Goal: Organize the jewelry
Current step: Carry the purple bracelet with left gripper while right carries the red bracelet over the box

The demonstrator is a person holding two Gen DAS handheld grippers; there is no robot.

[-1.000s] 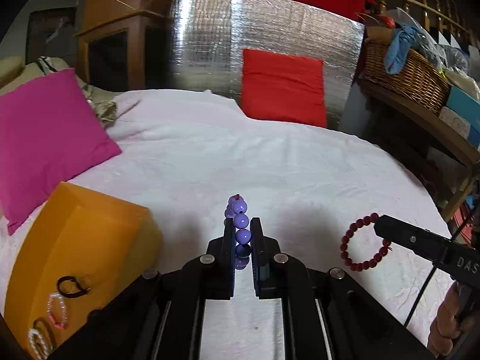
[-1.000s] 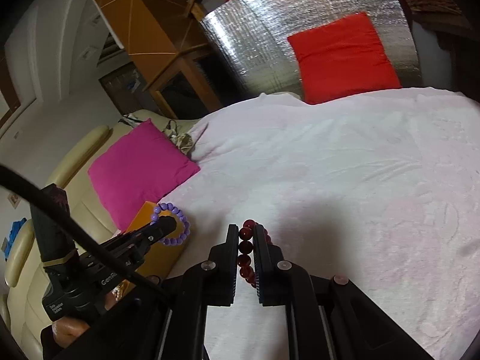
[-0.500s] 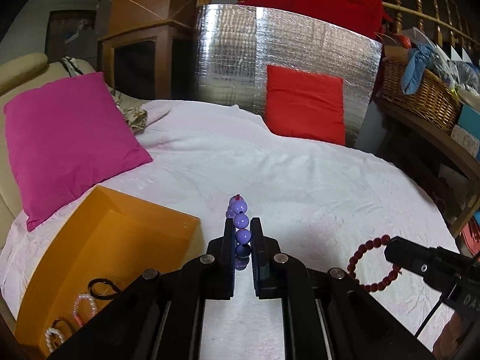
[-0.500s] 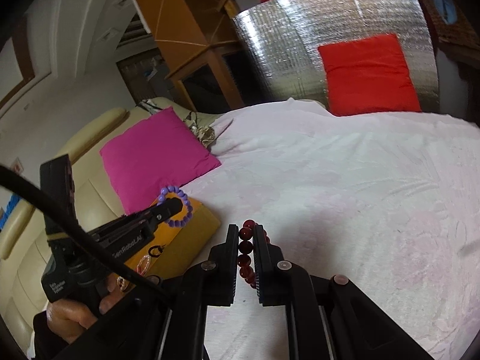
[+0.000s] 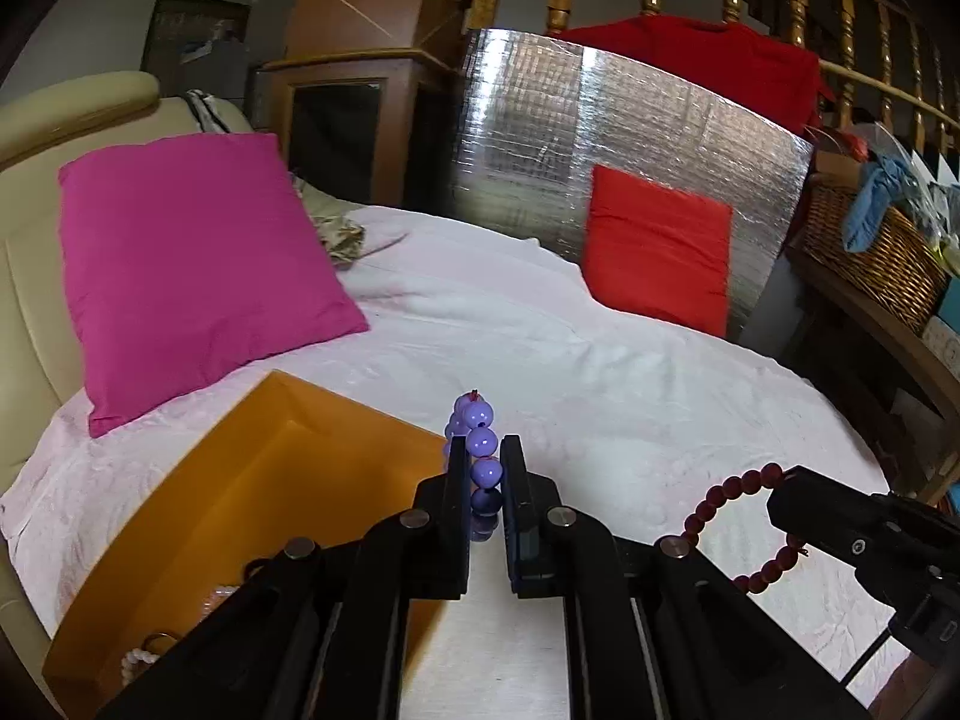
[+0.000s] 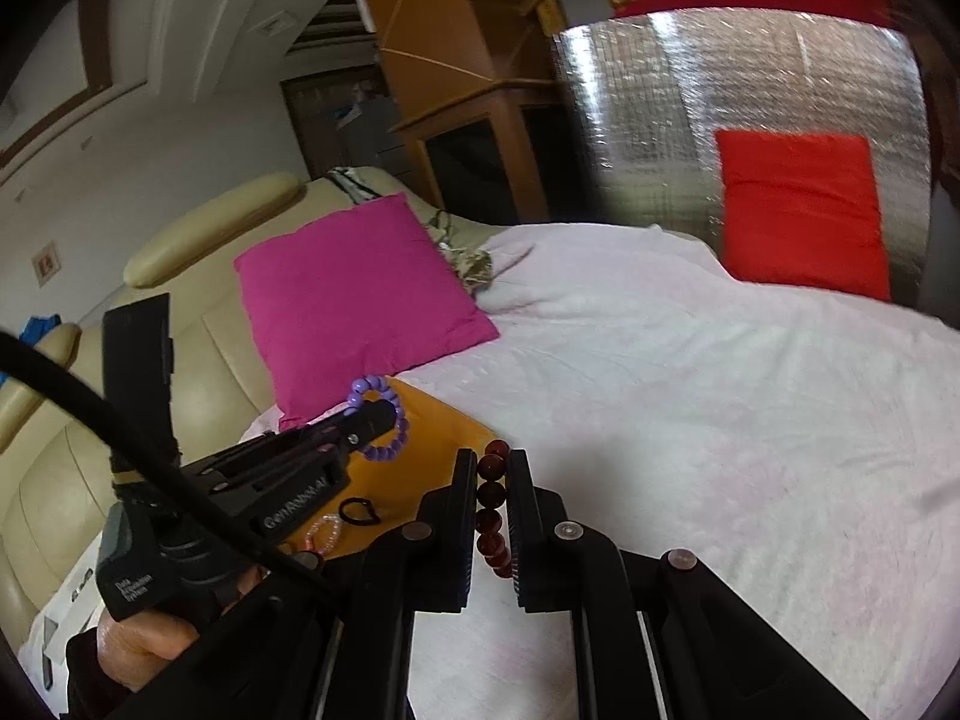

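Note:
My left gripper (image 5: 483, 450) is shut on a purple bead bracelet (image 5: 480, 420), held in the air at the right edge of the open orange box (image 5: 240, 480). The bracelet also shows in the right wrist view (image 6: 384, 420). My right gripper (image 6: 492, 468) is shut on a dark red bead bracelet (image 6: 489, 504), held above the white cloth just right of the box (image 6: 438, 420). The red bracelet also shows in the left wrist view (image 5: 738, 528). Inside the box lie a black hair tie (image 6: 359, 510), a pink bead bracelet (image 6: 324, 531) and a white bead bracelet (image 5: 141, 660).
A white cloth (image 5: 600, 360) covers the bed. A magenta cushion (image 5: 192, 270) lies beyond the box at the left. A red cushion (image 5: 657, 258) leans on a silver foil panel (image 5: 600, 138) at the back. A wicker basket (image 5: 870, 252) stands on a shelf at the right.
Both grippers, each still holding its bracelet, have moved left toward the orange box. The box now shows more of its inside, and the view has tilted up.

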